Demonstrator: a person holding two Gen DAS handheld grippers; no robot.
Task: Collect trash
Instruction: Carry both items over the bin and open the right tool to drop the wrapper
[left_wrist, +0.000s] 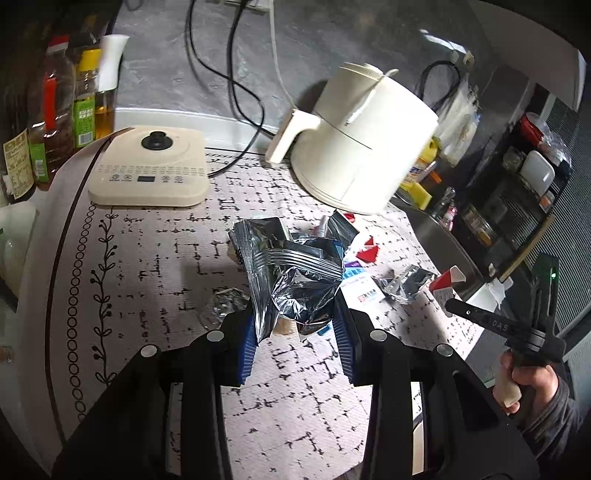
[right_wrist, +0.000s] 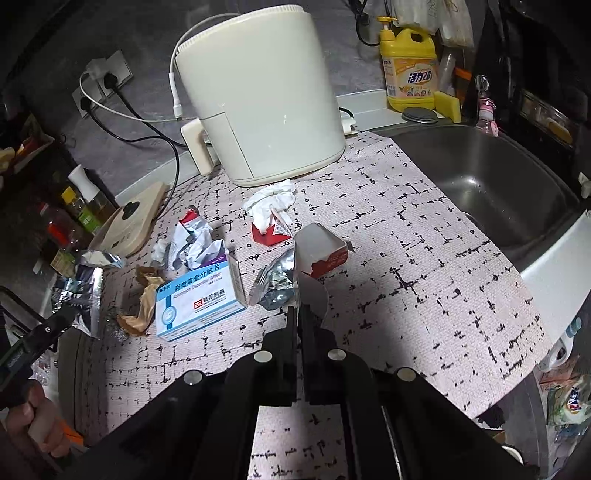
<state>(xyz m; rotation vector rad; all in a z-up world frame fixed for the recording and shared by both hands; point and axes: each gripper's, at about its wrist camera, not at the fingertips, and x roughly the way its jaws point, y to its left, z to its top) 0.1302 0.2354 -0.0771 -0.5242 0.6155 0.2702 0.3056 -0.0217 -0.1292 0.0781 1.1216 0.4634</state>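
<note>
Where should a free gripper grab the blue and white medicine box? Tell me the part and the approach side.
Grip the medicine box across its two long side edges, coming from straight above. It lies flat on the mat with its broad printed face up, so those edges are exposed, though brown paper crowds its left end.

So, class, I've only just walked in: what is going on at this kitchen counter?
A person with a gripper in each hand is collecting litter from the patterned mat. The left gripper is clamped on a crumpled silver foil bag. The right gripper is shut on the flap of a torn red-and-white carton. A blue-and-white medicine box, a white tissue and smaller wrappers lie on the mat, in front of the cream appliance and beside the sink.
</note>
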